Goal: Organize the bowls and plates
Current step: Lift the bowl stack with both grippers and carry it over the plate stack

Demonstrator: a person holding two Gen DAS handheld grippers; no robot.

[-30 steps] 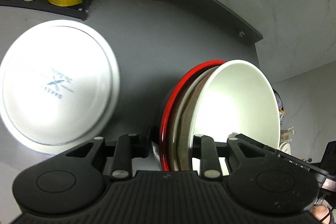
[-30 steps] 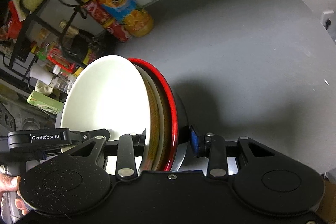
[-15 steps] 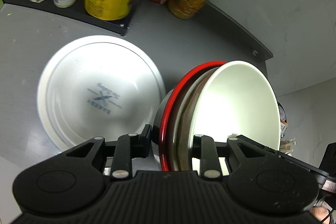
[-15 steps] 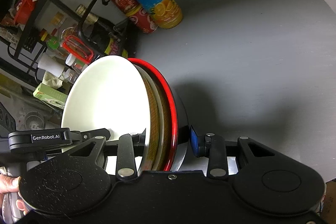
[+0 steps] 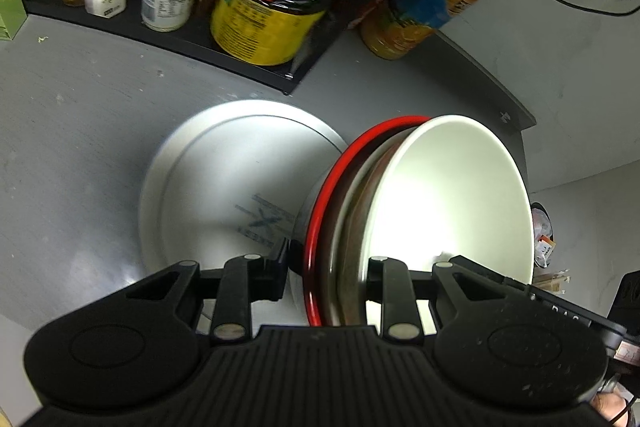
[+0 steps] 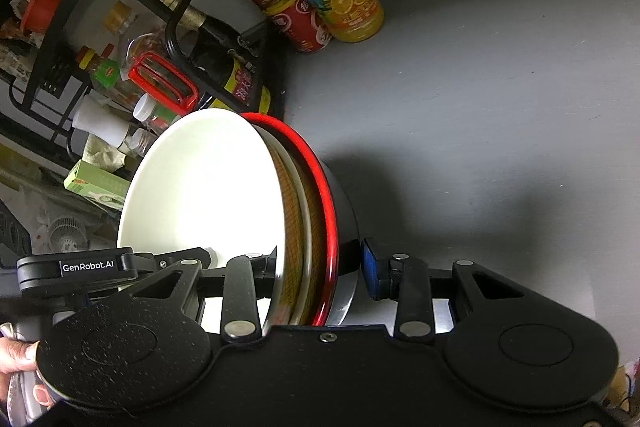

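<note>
We see both grippers, left gripper (image 5: 328,267) and right gripper (image 6: 320,267), clamped on a stack of bowls (image 5: 452,203) held on edge above the grey surface (image 6: 480,99), next to a white plate (image 5: 224,187) lying flat near a bottle rack (image 5: 168,31)
</note>
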